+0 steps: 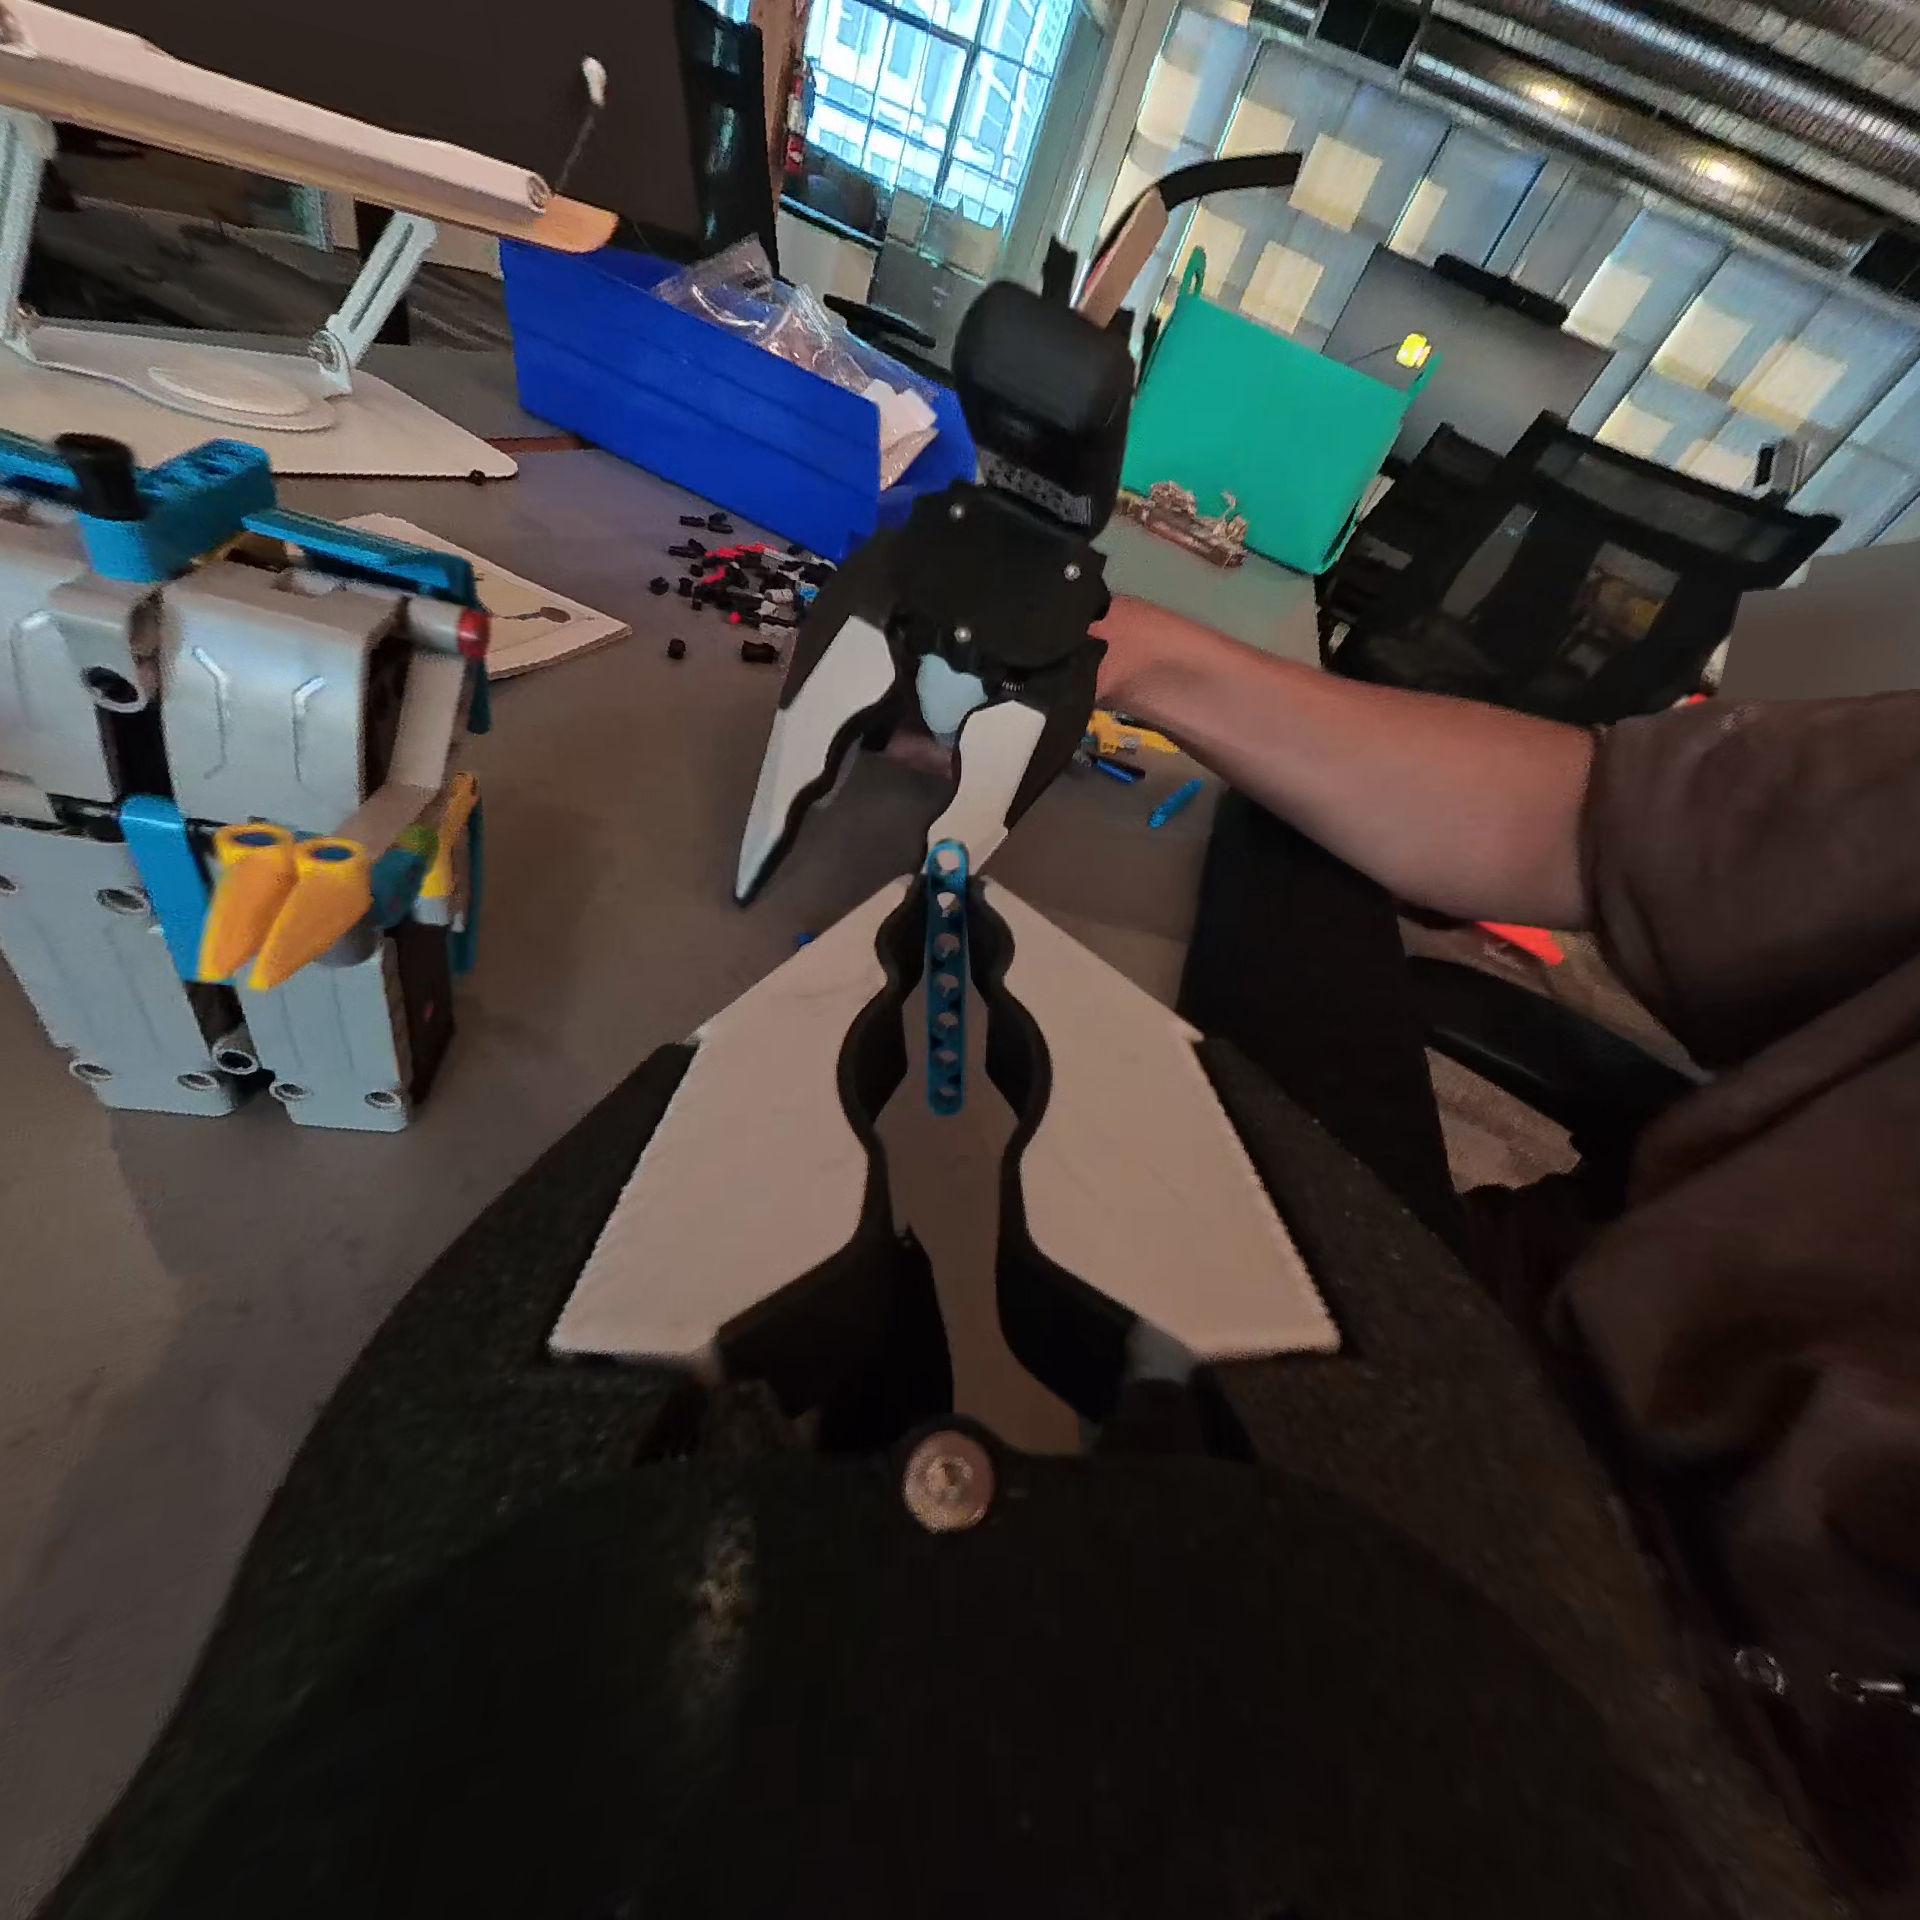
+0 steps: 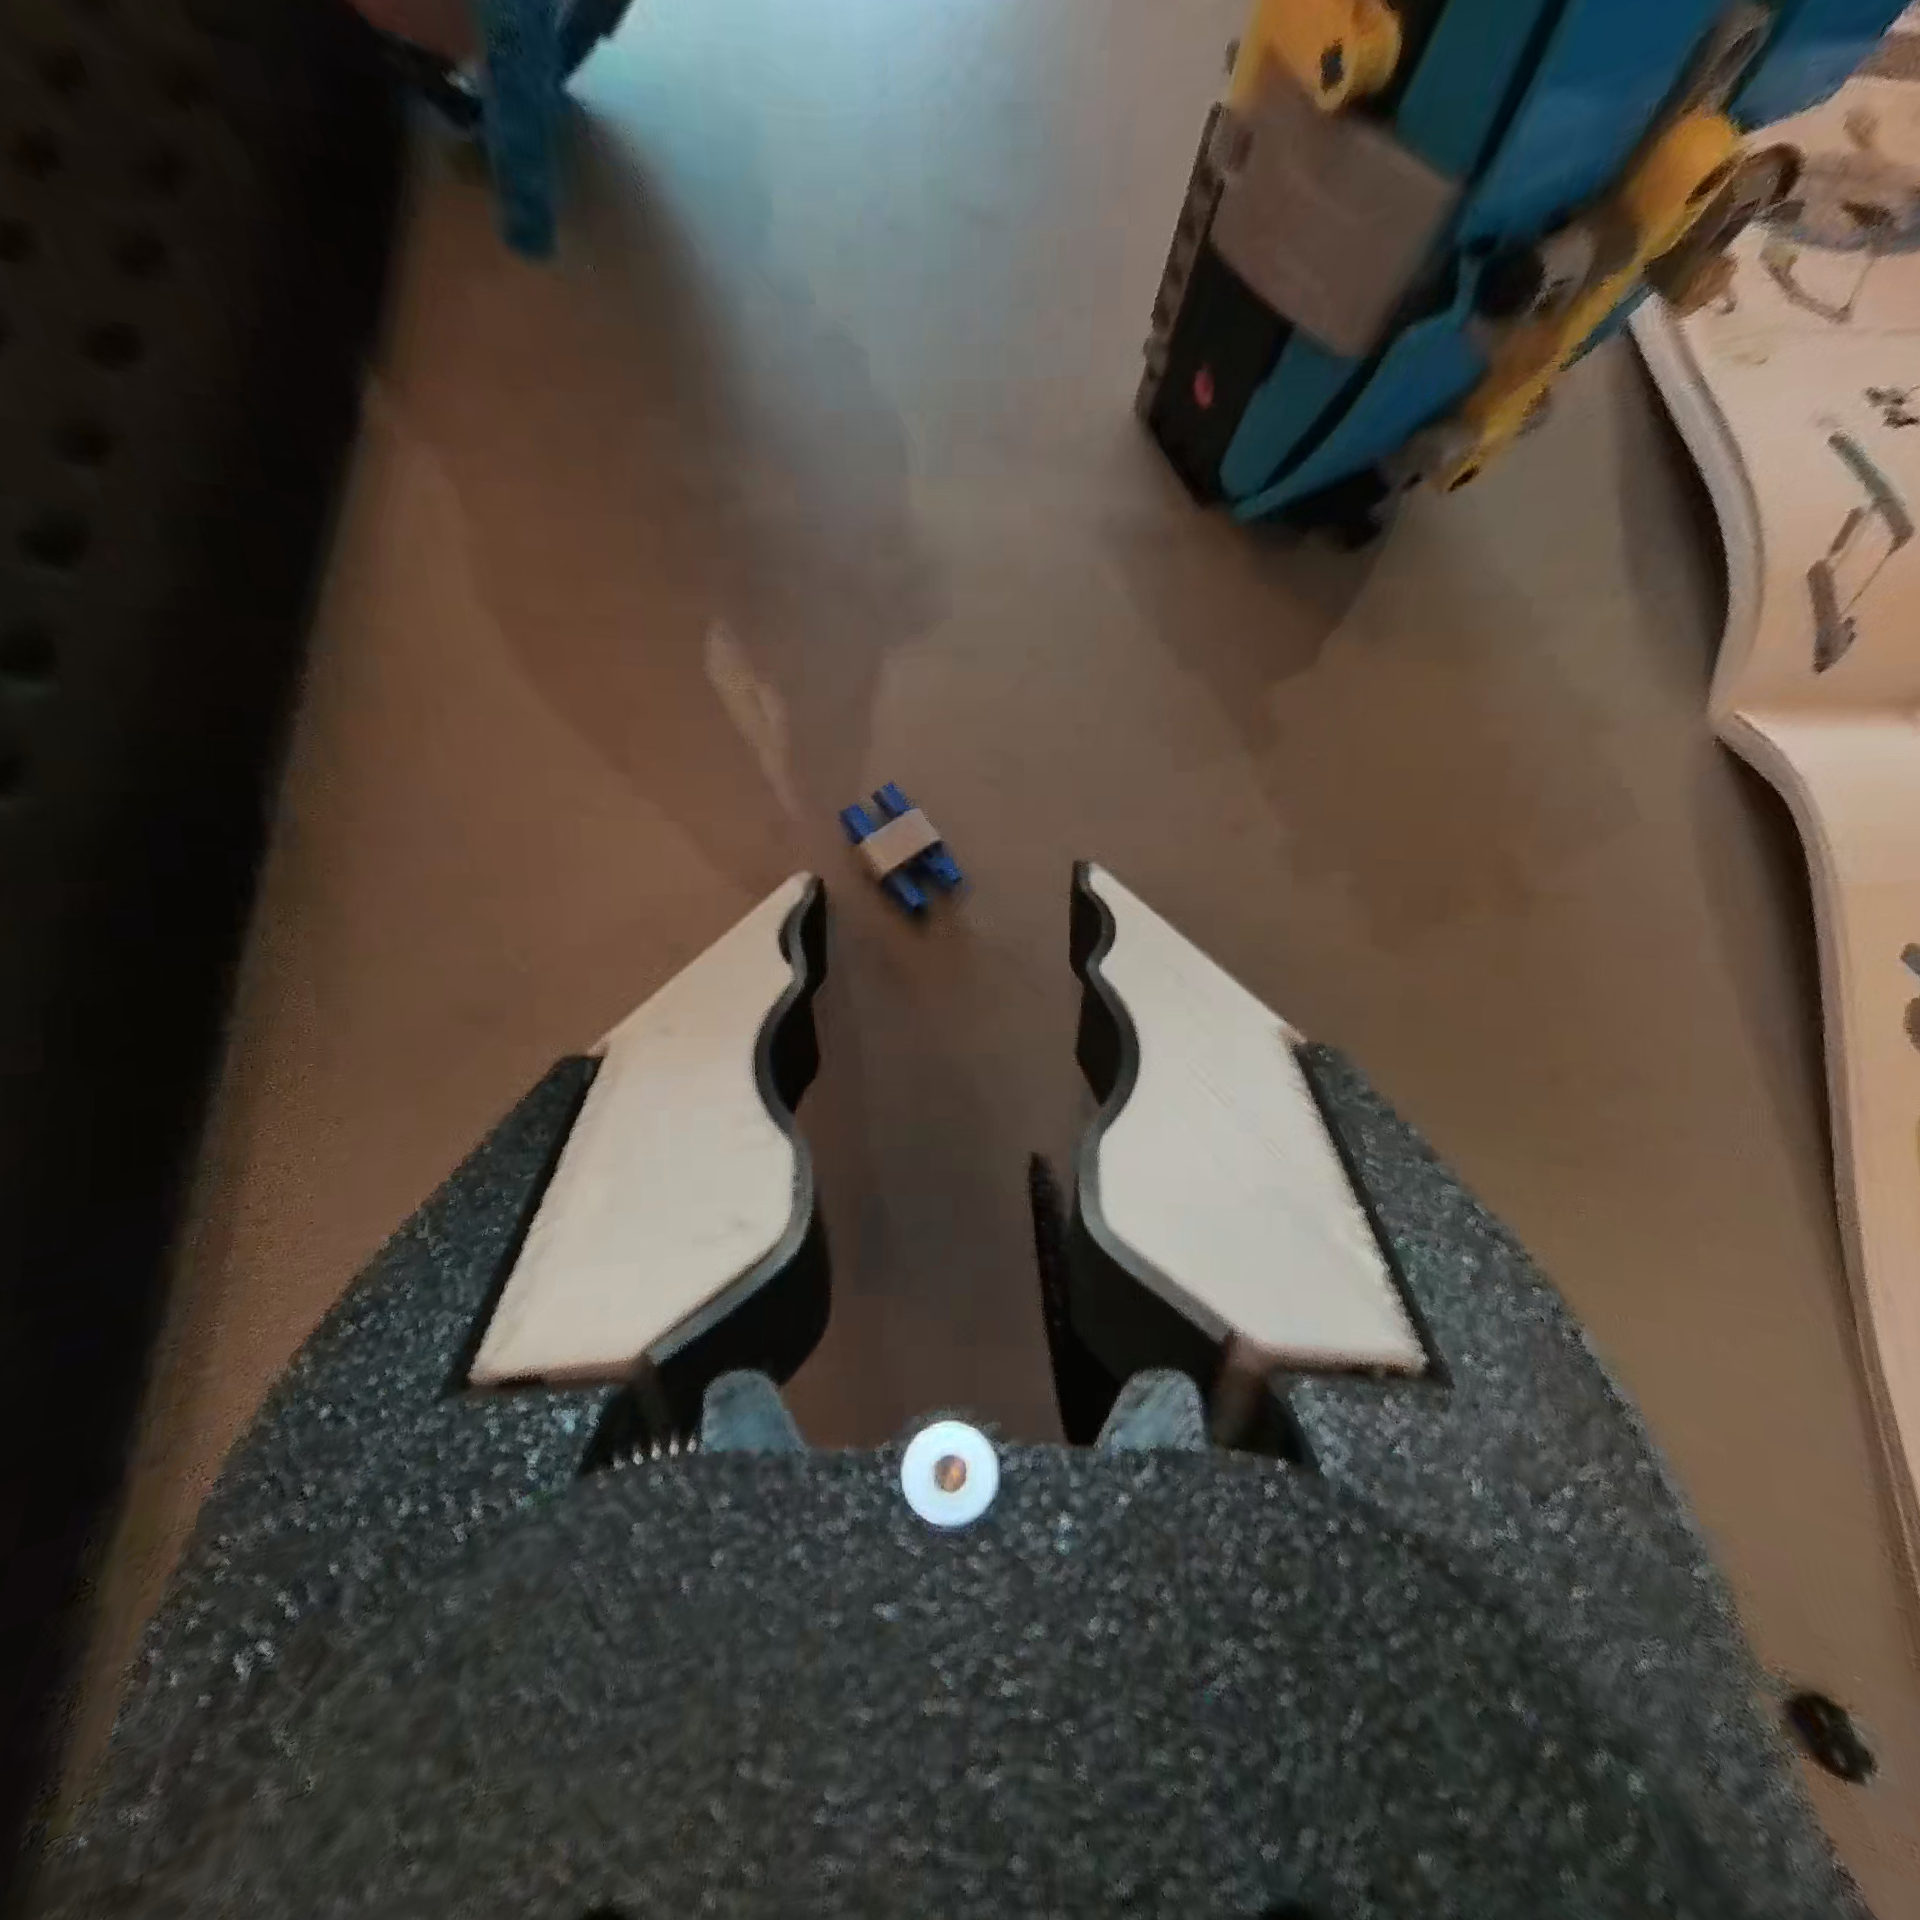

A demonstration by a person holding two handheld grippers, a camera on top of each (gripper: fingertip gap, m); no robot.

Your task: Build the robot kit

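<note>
My left gripper [image 1: 948,891] is shut on a thin blue beam with holes [image 1: 945,977], held upright above the grey table [image 1: 623,831]. My right gripper [image 2: 945,883] is open and empty, pointing down at the table just short of a small grey piece with two dark blue pins [image 2: 900,848]. The right gripper also shows in the left wrist view [image 1: 883,842], open, just beyond the blue beam's top, held by a person's hand. A grey, blue and yellow brick model [image 1: 229,769] stands at the left, and also shows in the right wrist view [image 2: 1403,260].
A blue bin [image 1: 707,405] with plastic bags and a teal box [image 1: 1257,436] stand at the back. Loose small black and red parts [image 1: 748,592] lie before the bin. An open booklet [image 2: 1818,831] lies right of the model. A person's arm [image 1: 1351,758] reaches in from the right.
</note>
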